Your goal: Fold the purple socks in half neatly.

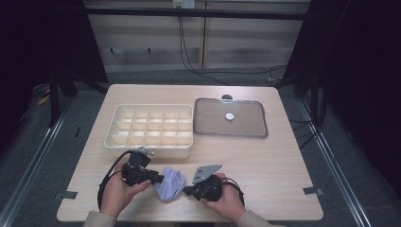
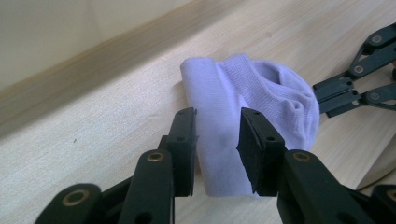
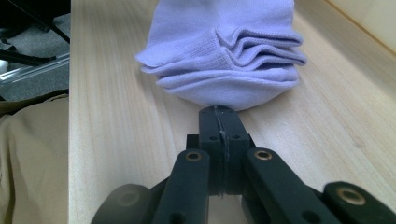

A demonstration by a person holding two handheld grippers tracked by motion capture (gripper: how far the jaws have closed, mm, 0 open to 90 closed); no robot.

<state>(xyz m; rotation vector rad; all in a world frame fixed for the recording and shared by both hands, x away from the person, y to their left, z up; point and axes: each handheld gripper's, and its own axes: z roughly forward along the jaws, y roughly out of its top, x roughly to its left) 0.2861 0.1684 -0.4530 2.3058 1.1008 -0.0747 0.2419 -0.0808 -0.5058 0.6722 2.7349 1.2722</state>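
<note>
Lying low in the frame's centre, between both tools: folded lilac sock, likely light, soft, floppy. Left gripper straddling its folded edge, jaws apart; right gripper pressing together at the bundle's end. Best pinching through all layers.

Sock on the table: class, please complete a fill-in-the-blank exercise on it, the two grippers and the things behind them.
1. The folded sock is pale ____ in colour.
2. The left gripper has its jaws ____, one on each side of the sock.
3. The right gripper has its jaws pressed ____ at the sock's edge.
4. Behind the sock stands a cream box split into many ____, beside a clear lid.

Missing words: purple; open; shut; compartments
</note>
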